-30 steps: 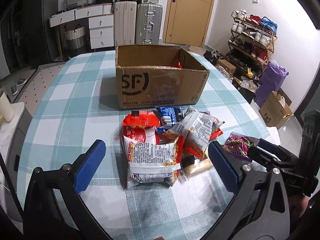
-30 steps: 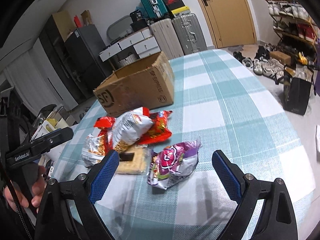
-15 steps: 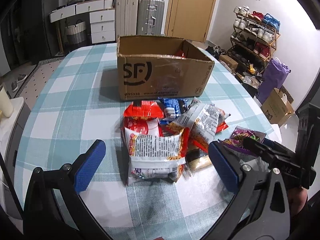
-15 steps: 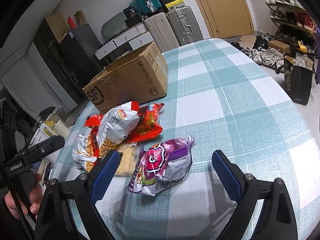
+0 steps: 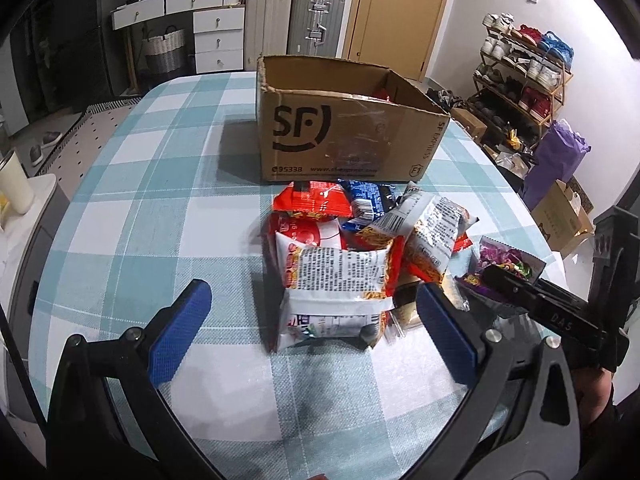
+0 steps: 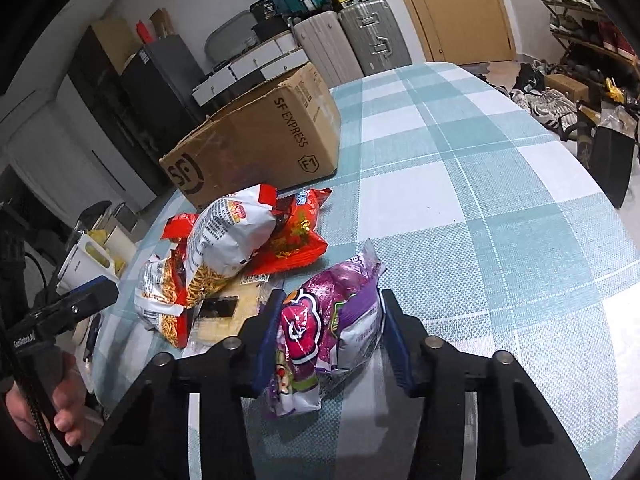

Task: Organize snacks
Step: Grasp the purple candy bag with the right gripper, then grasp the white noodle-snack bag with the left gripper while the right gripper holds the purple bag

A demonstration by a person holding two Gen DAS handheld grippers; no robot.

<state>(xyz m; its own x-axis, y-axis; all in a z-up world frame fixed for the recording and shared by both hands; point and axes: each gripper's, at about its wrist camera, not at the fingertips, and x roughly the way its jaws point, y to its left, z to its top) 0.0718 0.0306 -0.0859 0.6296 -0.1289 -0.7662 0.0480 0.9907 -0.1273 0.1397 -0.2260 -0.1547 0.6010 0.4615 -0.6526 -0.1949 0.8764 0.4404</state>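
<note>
A purple snack bag (image 6: 344,280) lies on the checked tablecloth (image 6: 480,200). My right gripper (image 6: 332,336) is closing its jaws, and both blue pads press the bag's sides. To its left sits a pile of snack packs, with a white-and-red noodle bag (image 6: 228,236) on top. Behind the pile stands an open cardboard box (image 6: 260,140). In the left wrist view my left gripper (image 5: 316,320) stands open around the nearest noodle bag (image 5: 336,280) without touching it. The box (image 5: 340,136) is beyond the pile. The purple bag (image 5: 508,258) shows at the right.
A white cup (image 5: 14,184) stands on a side unit left of the table. Suitcases (image 5: 296,20) and drawers line the back wall. A shoe rack (image 5: 520,68) and a black bag (image 6: 608,160) stand beyond the table's right edge. A person's hand (image 6: 60,400) holds the left gripper's handle.
My right gripper has come down over the purple bag and its jaws have gone from wide apart to pressed on the bag. The left gripper has barely moved.
</note>
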